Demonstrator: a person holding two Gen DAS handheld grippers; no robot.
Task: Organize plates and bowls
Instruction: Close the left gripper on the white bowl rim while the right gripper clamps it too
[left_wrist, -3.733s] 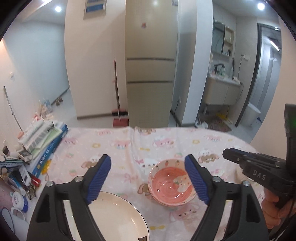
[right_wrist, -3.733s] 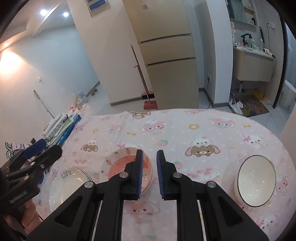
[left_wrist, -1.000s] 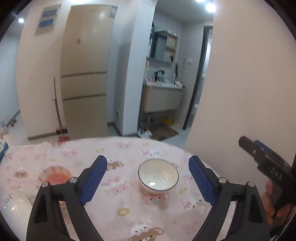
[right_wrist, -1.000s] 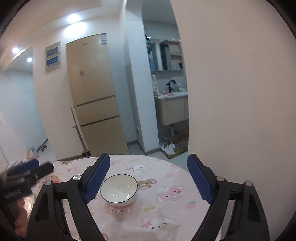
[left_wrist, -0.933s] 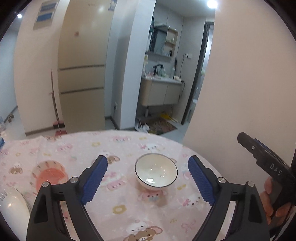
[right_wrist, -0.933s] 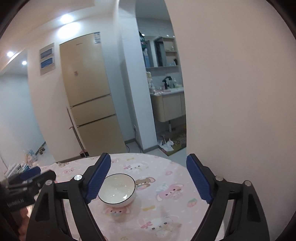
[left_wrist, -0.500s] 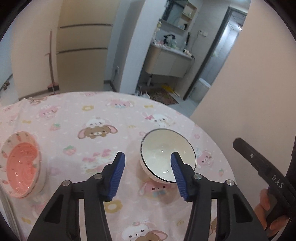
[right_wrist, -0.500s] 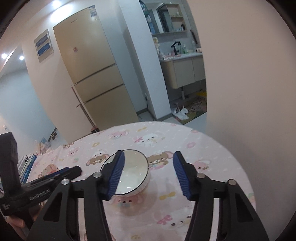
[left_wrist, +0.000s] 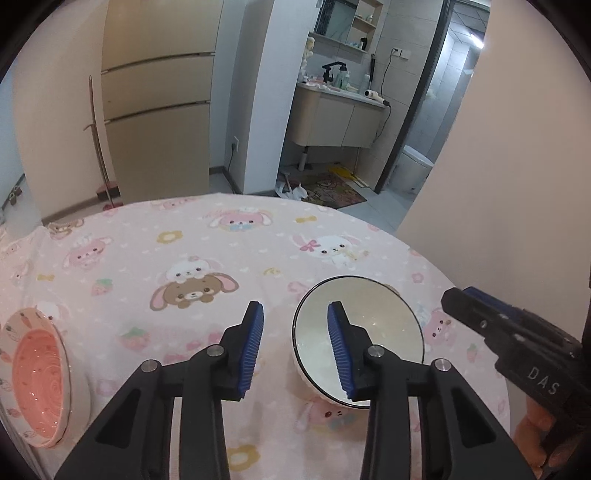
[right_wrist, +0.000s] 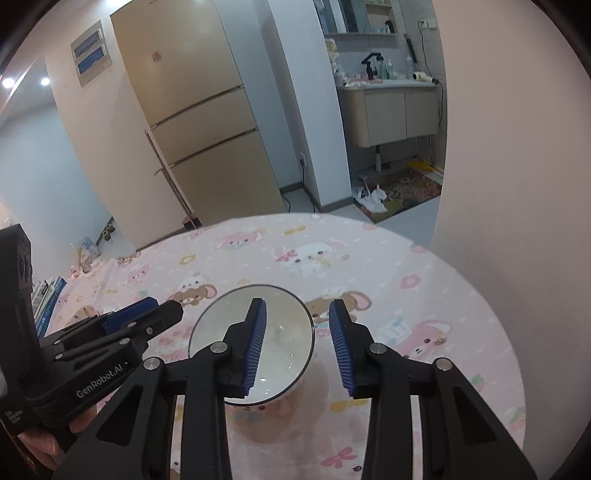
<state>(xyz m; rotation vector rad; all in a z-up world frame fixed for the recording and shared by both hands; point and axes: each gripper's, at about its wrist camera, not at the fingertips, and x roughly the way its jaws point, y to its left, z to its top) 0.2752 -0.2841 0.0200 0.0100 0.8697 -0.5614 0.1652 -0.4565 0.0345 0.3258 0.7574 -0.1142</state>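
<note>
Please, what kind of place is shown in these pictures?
Most likely a small home apartment, at a dining table. The round table has a pink cartoon-animal cloth with a white bowl on it, a tall beige refrigerator stands behind, and a bathroom vanity shows through an opening beside it.

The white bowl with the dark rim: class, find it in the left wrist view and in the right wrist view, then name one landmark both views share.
Left wrist view: the white bowl sits lower right of centre, its left rim between the left hand-held gripper fingers.
Right wrist view: the bowl sits lower centre, its right rim between the right hand-held gripper fingers.
Shared landmark: the beige fridge behind the table.
</note>
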